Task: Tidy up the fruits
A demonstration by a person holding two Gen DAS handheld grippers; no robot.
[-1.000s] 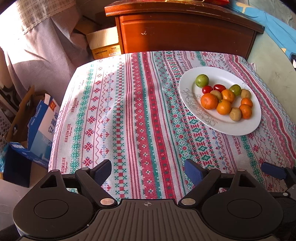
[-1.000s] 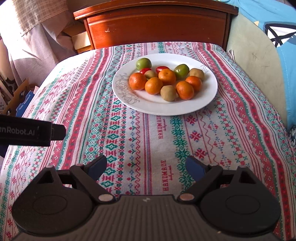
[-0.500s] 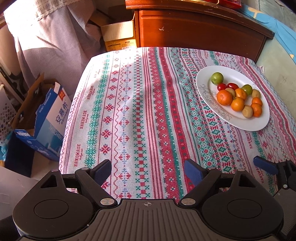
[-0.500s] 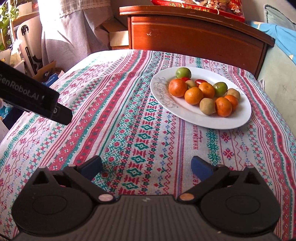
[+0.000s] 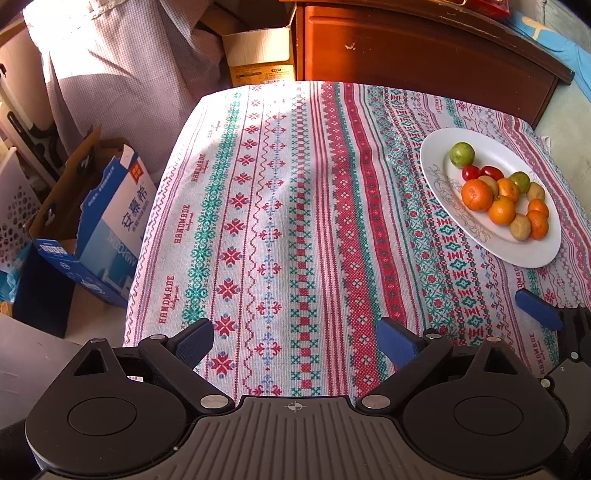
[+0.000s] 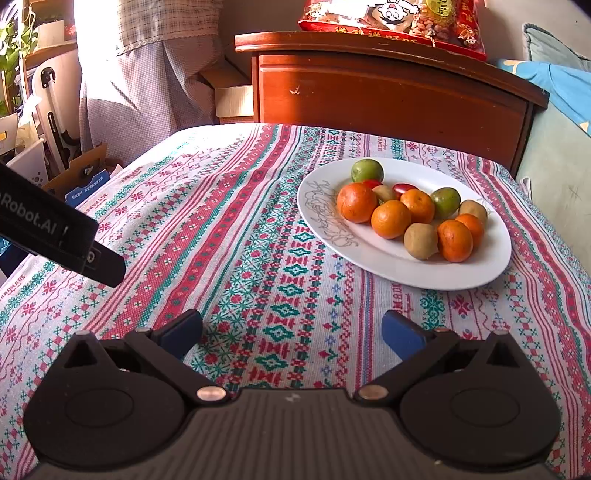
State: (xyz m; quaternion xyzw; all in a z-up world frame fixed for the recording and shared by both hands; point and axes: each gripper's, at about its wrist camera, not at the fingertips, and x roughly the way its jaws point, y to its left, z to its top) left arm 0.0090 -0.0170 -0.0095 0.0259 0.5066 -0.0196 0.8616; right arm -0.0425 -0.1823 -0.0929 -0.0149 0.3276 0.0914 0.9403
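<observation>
A white plate (image 6: 461,273) sits on the patterned tablecloth (image 6: 258,240) at the far right. It holds several oranges (image 6: 356,202), two green fruits (image 6: 366,169), brownish kiwis (image 6: 421,240) and small red tomatoes (image 6: 404,188). My right gripper (image 6: 291,330) hovers wide open over the cloth, short of the plate, with nothing between its fingers. My left gripper (image 5: 295,339) hangs over the cloth's near left part, well left of the plate (image 5: 532,254); its jaws are opening and hold nothing. One blue finger of the right gripper (image 5: 537,310) shows at the left wrist view's right edge.
A wooden cabinet (image 6: 388,96) stands behind the table with a red snack bag (image 6: 395,22) on top. Open cardboard boxes (image 5: 96,229) lie on the floor left of the table's edge. A curtain (image 5: 122,66) hangs at the back left. A cushioned seat (image 6: 554,177) borders the right side.
The left wrist view has swung left, so the plate sits further right in it. The right wrist view has tipped up and rolled. Both grippers' fingers have spread wider.
</observation>
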